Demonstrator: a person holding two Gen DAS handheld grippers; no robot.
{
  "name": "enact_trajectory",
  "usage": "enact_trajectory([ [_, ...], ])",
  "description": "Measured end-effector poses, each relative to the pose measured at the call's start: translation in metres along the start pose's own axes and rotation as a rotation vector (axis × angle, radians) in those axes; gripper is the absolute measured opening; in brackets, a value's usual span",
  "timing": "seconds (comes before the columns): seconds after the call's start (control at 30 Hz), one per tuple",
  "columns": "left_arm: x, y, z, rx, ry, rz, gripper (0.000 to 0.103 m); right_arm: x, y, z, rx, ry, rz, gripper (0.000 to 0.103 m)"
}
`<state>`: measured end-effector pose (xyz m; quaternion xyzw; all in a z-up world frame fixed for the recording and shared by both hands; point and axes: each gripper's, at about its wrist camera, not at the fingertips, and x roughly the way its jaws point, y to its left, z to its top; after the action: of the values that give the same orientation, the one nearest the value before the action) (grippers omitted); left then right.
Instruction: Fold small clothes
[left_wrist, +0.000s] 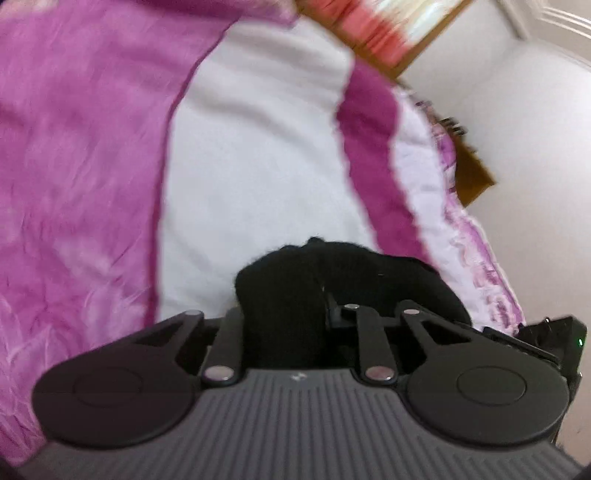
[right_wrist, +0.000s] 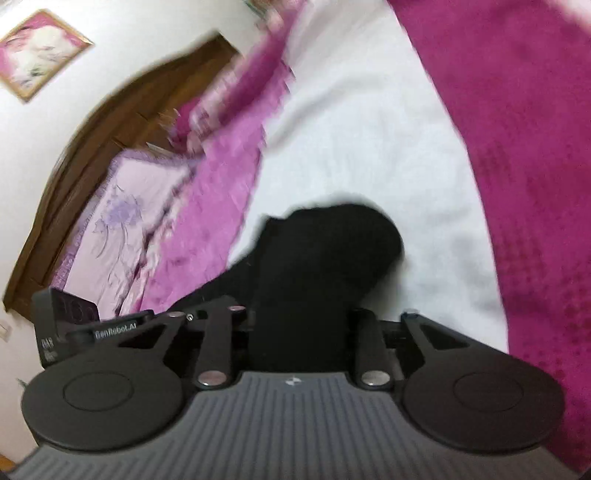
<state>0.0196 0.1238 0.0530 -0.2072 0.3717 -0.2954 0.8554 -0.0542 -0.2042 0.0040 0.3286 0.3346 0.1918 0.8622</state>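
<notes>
Both wrist views show the same thing at the crux: a small black garment (left_wrist: 325, 280) bunched right at the mouth of each pair of tongs, over a white sheet (left_wrist: 258, 166) between pink-purple covers (left_wrist: 74, 166).

The left gripper (left_wrist: 306, 317) has black cloth filling the gap between its arms and bulging out past them toward the far side, so it looks closed on the fabric (the fingertips themselves are buried, so the pinch is a judgement).

The right gripper (right_wrist: 303, 325) looks the same: the black garment (right_wrist: 325, 251) rises from between its arms and rounds off just beyond, with a flap trailing left toward the other tool.

Its long axis seems to run from one hand to the other. Neither is nearer; each has an end. Any fold would turn on bringing those ends together.
</notes>
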Motion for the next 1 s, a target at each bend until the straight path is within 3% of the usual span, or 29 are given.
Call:
enact_trajectory([
  [0.1,-0.005,-0.026,0.005,0.067,-0.064,-0.041,0.022,-0.041,0.016,-0.012,-0.027,-0.171,0.061,0.020],
  [0.2,0.022,-0.027,0.008,0.044,-0.029,-0.008,0.024,-0.069,0.022,-0.013,-0.068,-0.281,0.048,0.020],
  [0.23,0.035,-0.022,0.004,0.045,-0.006,0.042,0.027,-0.072,0.018,-0.009,-0.074,-0.287,0.052,0.020],
  [0.3,0.054,-0.010,-0.005,0.060,0.023,0.173,0.044,-0.063,0.008,-0.002,-0.096,-0.256,-0.018,0.020],
  [0.37,0.036,0.001,-0.004,-0.023,-0.014,0.133,0.046,-0.033,-0.005,0.005,-0.084,-0.126,-0.186,0.026],
  [0.4,0.021,0.003,-0.003,-0.047,-0.033,0.129,0.053,-0.018,-0.009,0.006,-0.073,-0.069,-0.271,0.035],
  [0.43,-0.002,0.003,-0.004,-0.056,-0.059,0.118,0.057,-0.021,-0.010,0.004,-0.058,-0.084,-0.253,0.043],
  [0.47,-0.020,0.002,-0.007,-0.061,-0.073,0.104,0.061,-0.033,-0.006,0.002,-0.043,-0.137,-0.249,0.054],
  [0.53,-0.056,-0.002,-0.028,-0.052,-0.073,0.074,0.061,-0.075,0.011,-0.014,-0.072,-0.311,-0.289,0.093],
  [0.6,-0.072,-0.022,-0.055,0.051,-0.053,0.138,0.060,-0.107,0.020,-0.035,-0.098,-0.363,-0.250,0.097],
  [0.67,-0.066,-0.032,-0.081,0.126,-0.027,0.243,0.063,-0.125,0.026,-0.061,-0.086,-0.339,-0.183,0.097],
  [0.7,-0.057,-0.032,-0.091,0.132,-0.020,0.284,0.064,-0.125,0.032,-0.077,-0.113,-0.318,-0.225,0.095],
  [0.73,-0.061,-0.028,-0.098,0.130,-0.035,0.284,0.064,-0.121,0.037,-0.088,-0.156,-0.301,-0.329,0.096],
  [0.77,-0.064,-0.029,-0.097,0.129,-0.044,0.303,0.064,-0.108,0.040,-0.100,-0.218,-0.269,-0.500,0.096],
  [0.8,-0.070,-0.036,-0.093,0.135,-0.040,0.349,0.064,-0.096,0.038,-0.112,-0.256,-0.254,-0.578,0.097],
  [0.83,-0.078,-0.042,-0.089,0.147,-0.048,0.396,0.062,-0.094,0.039,-0.120,-0.265,-0.295,-0.592,0.097],
  [0.9,-0.098,-0.060,-0.088,0.195,-0.083,0.524,0.061,-0.094,0.058,-0.118,-0.284,-0.289,-0.659,0.097],
  [1.0,-0.126,-0.085,-0.092,0.268,-0.110,0.583,0.062,-0.112,0.092,-0.116,-0.333,-0.284,-0.686,0.097],
])
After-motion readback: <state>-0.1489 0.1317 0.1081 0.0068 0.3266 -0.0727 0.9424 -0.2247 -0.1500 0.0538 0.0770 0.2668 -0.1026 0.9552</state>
